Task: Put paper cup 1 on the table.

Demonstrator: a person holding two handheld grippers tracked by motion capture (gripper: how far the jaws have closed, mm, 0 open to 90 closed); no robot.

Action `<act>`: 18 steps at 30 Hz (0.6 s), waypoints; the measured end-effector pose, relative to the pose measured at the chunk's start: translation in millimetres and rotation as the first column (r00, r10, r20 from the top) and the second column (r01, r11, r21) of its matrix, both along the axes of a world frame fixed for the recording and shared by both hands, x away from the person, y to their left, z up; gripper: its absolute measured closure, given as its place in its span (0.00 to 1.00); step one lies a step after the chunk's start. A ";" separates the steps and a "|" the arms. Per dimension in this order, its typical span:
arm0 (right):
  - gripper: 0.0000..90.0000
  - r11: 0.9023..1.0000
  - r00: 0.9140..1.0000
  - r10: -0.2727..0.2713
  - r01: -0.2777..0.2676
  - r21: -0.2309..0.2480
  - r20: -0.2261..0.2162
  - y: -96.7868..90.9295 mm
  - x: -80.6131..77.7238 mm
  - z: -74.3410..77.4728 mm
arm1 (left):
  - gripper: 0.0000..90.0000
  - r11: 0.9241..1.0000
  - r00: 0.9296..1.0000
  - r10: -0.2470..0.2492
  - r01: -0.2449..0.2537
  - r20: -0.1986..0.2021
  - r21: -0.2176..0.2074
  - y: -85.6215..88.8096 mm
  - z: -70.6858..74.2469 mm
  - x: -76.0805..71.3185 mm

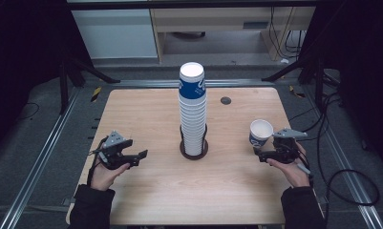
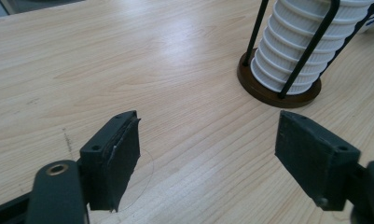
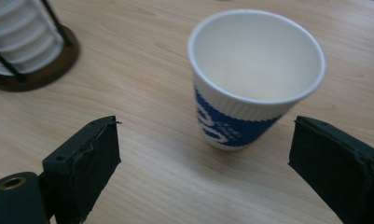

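One paper cup [image 1: 260, 132] stands alone and upright on the right side of the wooden table [image 1: 146, 109], well apart from the tall stack of cups [image 1: 193, 112] that rises from a dark round holder [image 1: 194, 149] at the table's middle. Judging from that layout, the work looks like taking cups off the stack and setting them out singly, and so far a single cup appears to be placed, with nearly the whole stack left to go.

Just near of that lone cup sits the right gripper [image 1: 269, 153], its jaws spread apart. In the right gripper view the cup [image 3: 254, 79] stands free on the wood beyond the two pads [image 3: 89, 163], neither of which touches it, so I judge it released rather than held.

On the left side, the left gripper [image 1: 134, 158] hovers low over the table with its jaws pointing toward the holder. The left gripper view shows them apart with only bare wood between, and the base of the stack [image 2: 299, 51] farther off to the right.

Nothing is in either grip, so the next step is probably a return to the stack for another cup.
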State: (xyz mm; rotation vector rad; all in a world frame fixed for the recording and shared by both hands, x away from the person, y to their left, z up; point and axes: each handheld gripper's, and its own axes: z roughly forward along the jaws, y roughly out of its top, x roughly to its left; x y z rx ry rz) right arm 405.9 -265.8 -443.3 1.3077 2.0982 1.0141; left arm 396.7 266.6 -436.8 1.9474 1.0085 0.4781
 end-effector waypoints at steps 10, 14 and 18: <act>0.12 0.984 0.981 0.135 -0.150 0.099 0.140 33.8 -17.6 40.5 | 0.31 0.999 0.999 0.037 -0.037 0.016 -0.008 1.1 1.9 0.4; 0.12 0.972 0.968 0.172 -0.197 0.128 0.185 50.8 -15.5 56.0 | 0.34 0.999 0.999 0.040 -0.040 0.024 -0.010 1.0 1.5 0.6; 0.12 0.959 0.955 0.185 -0.227 0.169 0.232 66.0 -9.1 70.9 | 0.36 0.999 0.999 0.038 -0.037 0.027 -0.023 1.1 0.5 0.8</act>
